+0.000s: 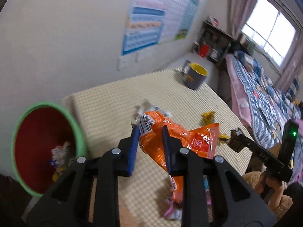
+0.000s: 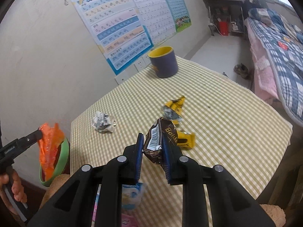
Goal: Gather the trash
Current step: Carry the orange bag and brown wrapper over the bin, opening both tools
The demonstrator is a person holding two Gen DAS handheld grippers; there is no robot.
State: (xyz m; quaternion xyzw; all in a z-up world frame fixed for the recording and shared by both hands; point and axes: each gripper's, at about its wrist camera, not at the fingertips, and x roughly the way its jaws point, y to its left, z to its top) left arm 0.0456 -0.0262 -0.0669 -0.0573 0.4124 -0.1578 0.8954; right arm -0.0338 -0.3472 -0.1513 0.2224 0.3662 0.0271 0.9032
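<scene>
Left gripper (image 1: 149, 130): jaws clamped on the orange wrapper (image 1: 176, 138), which hangs crumpled between the blue pads and trails below them. In the right wrist view the same wrapper sits above the bin (image 2: 62, 157) at 9 o'clock of the table (image 2: 227, 123). The bin has a green rim and a red interior and already holds some litter.

Right gripper (image 2: 152, 141): jaws clamped on the brown wrapper (image 2: 159, 138), pinched across its middle, barcode face toward the camera, clear of the cloth.

Remaining trash on the table:
- Crumpled silver wrapper (image 2: 103, 122), at 10 o'clock of the right gripper.
- Yellow wrappers (image 2: 175, 106), at 12 to 1 o'clock of the right gripper, with one further yellow piece (image 2: 186, 140) just beside the brown wrapper.
- Pale and pink packets near the table's near edge, partly hidden by the gripper bodies.

The mug (image 2: 163, 62) stands upright at the far end of the table and is probably not trash.

Handling judgement: all pieces are thin film, very light, soft and probably slick. They will deform rather than resist, so a pinch on a bunched fold or a raised crease is likely to hold better than one on a flat edge. Flat packets may slide on the cloth; take hold at a lifted corner. A released film may flutter, so it is safer to let go low over the bin mouth
</scene>
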